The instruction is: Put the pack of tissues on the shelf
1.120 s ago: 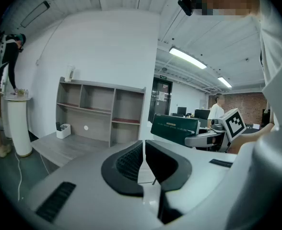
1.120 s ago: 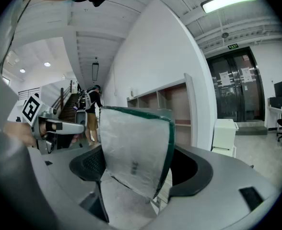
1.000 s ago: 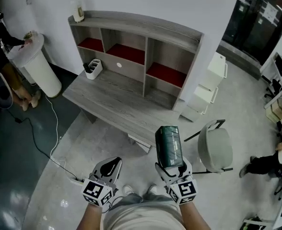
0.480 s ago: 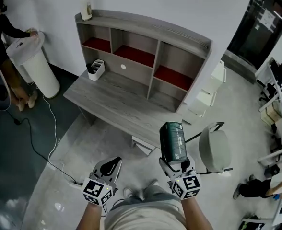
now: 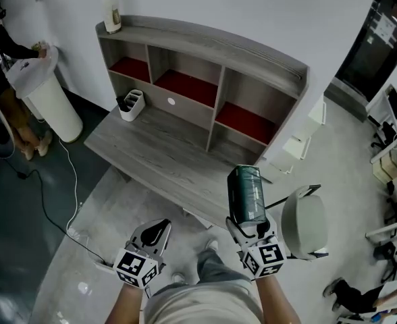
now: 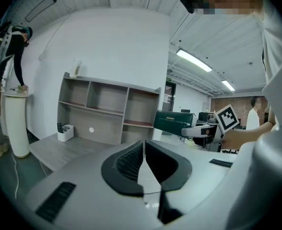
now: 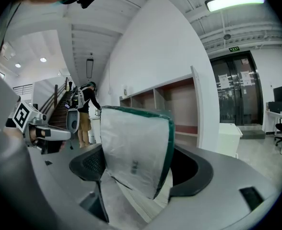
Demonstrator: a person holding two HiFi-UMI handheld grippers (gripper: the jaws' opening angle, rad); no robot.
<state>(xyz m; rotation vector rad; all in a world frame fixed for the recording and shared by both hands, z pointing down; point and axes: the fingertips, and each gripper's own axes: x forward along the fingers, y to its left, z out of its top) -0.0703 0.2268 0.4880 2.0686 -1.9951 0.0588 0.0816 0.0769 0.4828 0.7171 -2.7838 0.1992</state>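
Observation:
A dark green pack of tissues [image 5: 246, 194] stands up out of my right gripper [image 5: 252, 229], which is shut on its lower end; it hangs in front of the desk's near edge. In the right gripper view the pack [image 7: 134, 148] fills the space between the jaws. My left gripper [image 5: 154, 233] is shut and holds nothing, low at the left over the floor. The grey shelf unit [image 5: 200, 46] with red-floored compartments stands on the desk [image 5: 159, 154] ahead. From the left gripper view the shelf [image 6: 102, 109] and the pack [image 6: 174, 122] both show beyond the shut jaws.
A white holder [image 5: 130, 104] sits on the desk at the left, and a bottle [image 5: 112, 16] stands on the shelf's top. A grey chair [image 5: 305, 223] is right of my right gripper. A white bin [image 5: 44, 98] and a person [image 5: 1, 52] are far left; a cable [image 5: 58, 208] crosses the floor.
The view has shifted closer to the desk. My right gripper with the tissue pack has risen slightly toward the desk's near edge. The left gripper has kept its place.

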